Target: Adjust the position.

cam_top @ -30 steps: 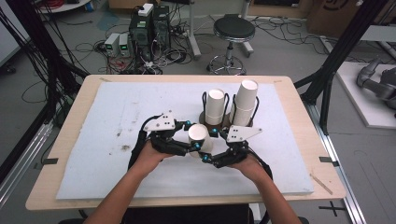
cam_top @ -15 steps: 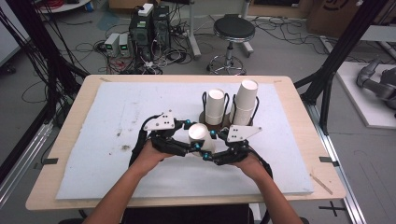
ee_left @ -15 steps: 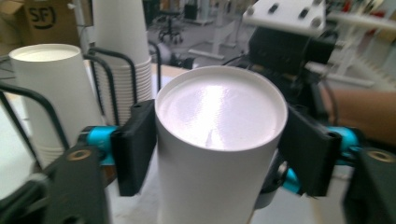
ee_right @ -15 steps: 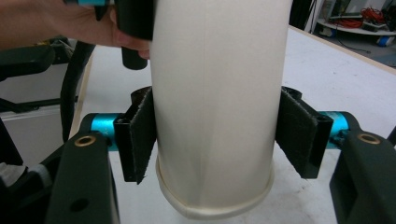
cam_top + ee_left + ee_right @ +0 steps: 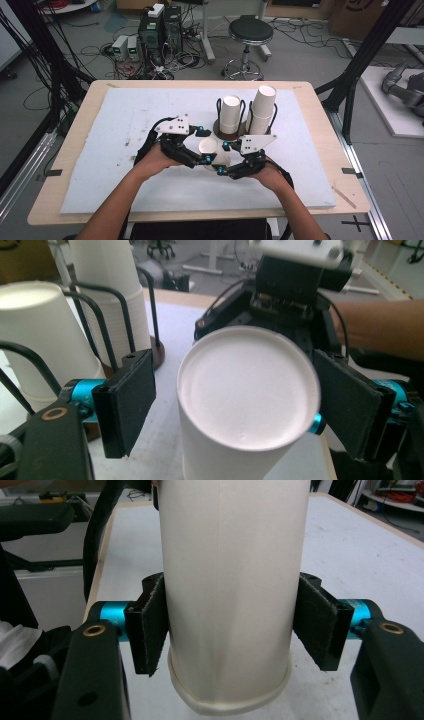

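Note:
A white paper cup is held tilted just above the white mat, between both grippers. In the left gripper view its flat base faces the camera. My left gripper is open around it. Its jaws have just been opening, and the left pad stands off the wall. In the right gripper view my right gripper is shut on the cup. Its jaws have just been closing, and both pads press the sides near the rolled rim. In the high view the left gripper and right gripper face each other.
Just behind the grippers stands a black wire cup holder with two stacks of upturned white cups, the right stack taller. A white mat covers the wooden table. The right forearm lies beyond the cup.
The left gripper's jaws have spread off the cup and the right gripper's jaws have drawn in on it. Both hands and the cup have stayed in place.

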Demonstrator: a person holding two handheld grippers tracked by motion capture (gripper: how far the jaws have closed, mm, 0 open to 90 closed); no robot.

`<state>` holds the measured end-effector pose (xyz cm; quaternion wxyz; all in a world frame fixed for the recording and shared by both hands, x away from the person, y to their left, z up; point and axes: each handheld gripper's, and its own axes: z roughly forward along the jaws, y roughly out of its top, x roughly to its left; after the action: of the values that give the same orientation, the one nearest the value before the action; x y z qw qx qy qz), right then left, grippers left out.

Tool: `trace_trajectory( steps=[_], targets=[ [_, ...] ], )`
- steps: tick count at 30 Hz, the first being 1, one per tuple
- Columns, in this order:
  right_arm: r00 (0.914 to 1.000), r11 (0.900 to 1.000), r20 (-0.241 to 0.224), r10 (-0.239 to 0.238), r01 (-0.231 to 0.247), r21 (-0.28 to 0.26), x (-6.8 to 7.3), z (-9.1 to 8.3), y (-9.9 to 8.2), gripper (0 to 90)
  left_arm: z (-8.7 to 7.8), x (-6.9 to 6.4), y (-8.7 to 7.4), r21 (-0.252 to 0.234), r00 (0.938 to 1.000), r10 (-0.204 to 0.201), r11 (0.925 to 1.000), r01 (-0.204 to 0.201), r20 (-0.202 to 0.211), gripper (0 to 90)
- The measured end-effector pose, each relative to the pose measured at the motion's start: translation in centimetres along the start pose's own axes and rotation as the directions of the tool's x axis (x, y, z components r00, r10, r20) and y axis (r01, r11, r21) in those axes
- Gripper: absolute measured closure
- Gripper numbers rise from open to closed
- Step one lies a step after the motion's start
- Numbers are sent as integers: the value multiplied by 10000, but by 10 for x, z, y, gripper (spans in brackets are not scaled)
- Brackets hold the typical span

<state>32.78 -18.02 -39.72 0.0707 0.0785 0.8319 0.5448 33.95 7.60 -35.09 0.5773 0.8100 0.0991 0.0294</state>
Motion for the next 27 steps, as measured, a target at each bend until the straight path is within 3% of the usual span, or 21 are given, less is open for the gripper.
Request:
trace_trajectory(
  steps=[3,4,6,7,10,11,12,13,16,20,22,27],
  targets=[
    [10000,10000,-87,-38,38,63,0,1,0,365,3,0,-1,134,9994,149,9998,-153,317,262],
    [9999,9999,-104,38,-36,118,-1,1,-1,364,3,0,-1,92,9986,193,9998,-198,484,347],
    [9999,9999,-135,57,-55,123,-1,1,-1,361,4,0,-2,77,9987,166,9998,-170,488,349],
    [9993,9994,-148,332,-330,90,-1,2,-1,298,4,1,-2,143,9990,125,9998,-131,423,349],
    [9987,9986,-21,501,-501,-161,-1,3,-1,223,4,0,-3,73,9995,187,9998,-189,244,348],
    [9973,9964,255,691,-678,-502,1,3,0,170,3,1,-4,-121,9998,119,9999,-117,172,350],
    [9973,9963,297,677,-661,-547,1,3,0,170,1,4,-6,-738,9998,-205,9971,209,50,350],
    [9973,9963,297,677,-661,-547,1,3,0,170,1,4,-6,-738,9998,-205,9971,209,50,352],
    [9949,9957,643,782,-746,-556,1,6,0,170,-2,5,-9,-1507,9984,-567,9870,558,-20,354],
    [9944,9942,637,843,-797,-721,0,7,0,170,-2,5,-10,-1913,9973,-739,9788,729,18,355],
    [9951,9956,683,711,-666,-659,1,7,0,274,-2,4,-10,-1954,9972,-738,9779,740,87,355],
    [9974,9978,537,476,-450,-479,1,2,0,377,-2,1,-11,-1875,9970,-759,9793,769,124,350]
  ],
)
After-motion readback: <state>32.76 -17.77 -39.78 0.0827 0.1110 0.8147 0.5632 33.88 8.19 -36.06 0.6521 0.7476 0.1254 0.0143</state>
